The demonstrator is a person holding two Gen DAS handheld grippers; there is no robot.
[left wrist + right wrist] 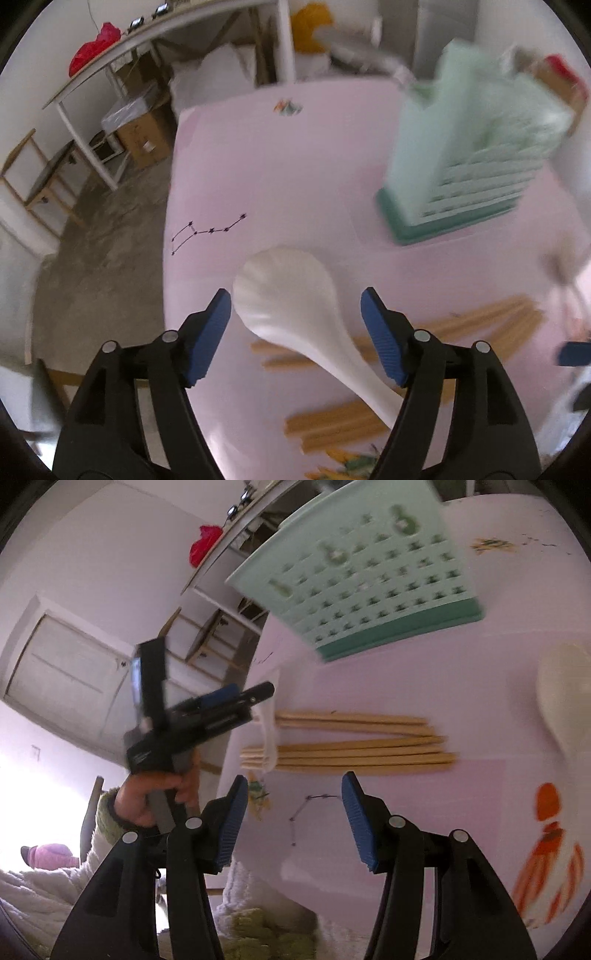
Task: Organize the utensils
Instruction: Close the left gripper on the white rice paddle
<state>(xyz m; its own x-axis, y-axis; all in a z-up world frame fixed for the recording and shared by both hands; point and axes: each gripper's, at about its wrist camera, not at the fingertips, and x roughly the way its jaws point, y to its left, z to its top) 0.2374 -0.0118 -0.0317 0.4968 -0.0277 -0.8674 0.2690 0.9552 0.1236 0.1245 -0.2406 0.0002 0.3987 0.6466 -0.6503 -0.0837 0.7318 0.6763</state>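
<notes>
Scanning left to right across the left wrist view: bare floor and a white shelf frame fill the left edge, then the pink table [295,155] begins. At lower centre the left gripper [295,306] has its blue pads spread wide, and a white rice spoon [284,291] lies between them, bowl toward the upper left and handle running to the lower right past the right-hand pad. Neither pad presses on it, so the spoon looks loose rather than pinched, though blur hides whether it rests on the table or on the wooden chopsticks [332,424] beneath its handle. Farther right, in the upper right of the frame, the mint-green utensil holder [461,155] stands upright on its darker base, well apart from the spoon; it is likely the destination for the utensils. In the right wrist view, a hand [155,794] at the left holds the other gripper above the table edge. At lower centre the right gripper [291,812] is parted with nothing between its pads, hovering near the chopstick bundle. The chopsticks lie flat in two parallel groups at mid-frame, easy to take crosswise. The spoon sits at the far right edge, the holder tilted at top centre.
</notes>
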